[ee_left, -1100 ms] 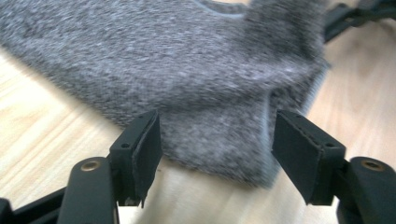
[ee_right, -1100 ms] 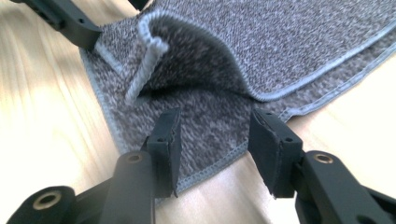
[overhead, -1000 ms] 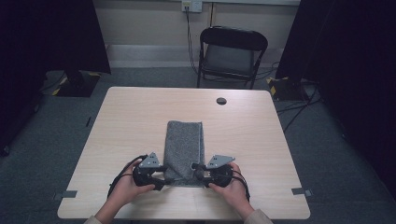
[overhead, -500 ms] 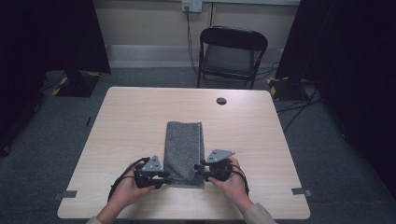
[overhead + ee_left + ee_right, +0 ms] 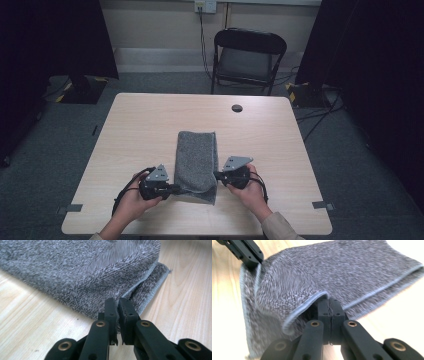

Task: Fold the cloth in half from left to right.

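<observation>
Towel (image 5: 196, 161) corners pinched between both grippers' fingers (image 5: 111, 311).

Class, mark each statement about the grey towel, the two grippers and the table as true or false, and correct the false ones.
1. The grey towel lies folded on the table. True.
2. The left gripper is shut on the towel's near corner. True.
3. The right gripper stands wide open above the towel. False: its jaws are closed on the towel's edge.
4. A folding chair stands beyond the table's far side. True.
5. The towel hangs over the table's far edge. False: it lies wholly on the tabletop, near the person.
</observation>
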The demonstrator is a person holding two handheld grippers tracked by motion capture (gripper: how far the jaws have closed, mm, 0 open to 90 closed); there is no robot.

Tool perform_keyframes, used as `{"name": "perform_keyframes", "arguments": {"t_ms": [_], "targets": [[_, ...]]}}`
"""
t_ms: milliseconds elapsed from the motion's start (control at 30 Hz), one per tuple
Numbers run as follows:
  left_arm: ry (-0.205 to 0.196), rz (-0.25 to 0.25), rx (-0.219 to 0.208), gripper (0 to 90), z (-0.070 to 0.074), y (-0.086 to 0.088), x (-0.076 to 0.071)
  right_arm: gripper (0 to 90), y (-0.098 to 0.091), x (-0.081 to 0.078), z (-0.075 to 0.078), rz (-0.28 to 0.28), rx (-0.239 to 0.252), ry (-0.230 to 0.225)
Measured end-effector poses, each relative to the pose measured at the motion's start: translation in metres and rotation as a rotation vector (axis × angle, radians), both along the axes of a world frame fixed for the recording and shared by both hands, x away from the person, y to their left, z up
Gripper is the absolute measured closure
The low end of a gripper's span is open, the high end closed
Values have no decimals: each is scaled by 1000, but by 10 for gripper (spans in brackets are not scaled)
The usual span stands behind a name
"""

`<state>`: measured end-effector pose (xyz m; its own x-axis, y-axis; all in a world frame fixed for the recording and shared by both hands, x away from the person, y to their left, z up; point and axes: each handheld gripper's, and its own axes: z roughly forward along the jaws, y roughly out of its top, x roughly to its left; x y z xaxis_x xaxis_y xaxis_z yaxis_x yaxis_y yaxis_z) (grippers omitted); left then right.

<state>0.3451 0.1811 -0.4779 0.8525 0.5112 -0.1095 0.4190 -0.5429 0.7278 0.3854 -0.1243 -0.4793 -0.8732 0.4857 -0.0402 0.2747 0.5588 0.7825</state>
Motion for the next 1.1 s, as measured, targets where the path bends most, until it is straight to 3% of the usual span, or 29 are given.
{"name": "perform_keyframes", "arguments": {"t_ms": [100, 167, 267, 333, 400, 467, 567, 667, 767, 933, 1033, 1100], "targets": [[9, 1, 5, 866, 0, 1, -2, 899, -10, -2, -5, -26, -8, 22], [25, -4, -8, 865, 0, 1, -4, 891, -12, -4, -7, -22, -2, 27], [29, -18, 9, 860, -1, -1, -7, 860, -11, -8, -7, -6, -4, 28], [27, -24, -8, 708, -2, -2, -10, 742, -7, -16, -7, 9, -10, 34], [29, -34, -12, 659, -2, -3, -12, 731, -7, -18, -7, 12, -19, 32], [15, -32, -17, 587, 0, -3, -15, 623, -7, -26, -7, 14, -19, 46], [15, -27, -36, 569, 1, 0, -15, 591, -8, -32, -9, 17, -18, 57], [12, -53, -19, 570, -2, -4, -17, 565, -7, -37, -13, 25, -31, 58], [1, -76, 6, 585, -3, -10, -16, 559, -5, -33, -17, 16, -28, 60], [-1, -87, 4, 610, -7, -16, -9, 555, -1, -26, -17, 3, -24, 58], [-12, -103, -14, 630, -3, -19, -8, 548, 1, -22, -16, 1, -26, 53], [-10, -122, -35, 635, 0, -22, -11, 545, 1, -22, -11, 11, 2, 51]]}}
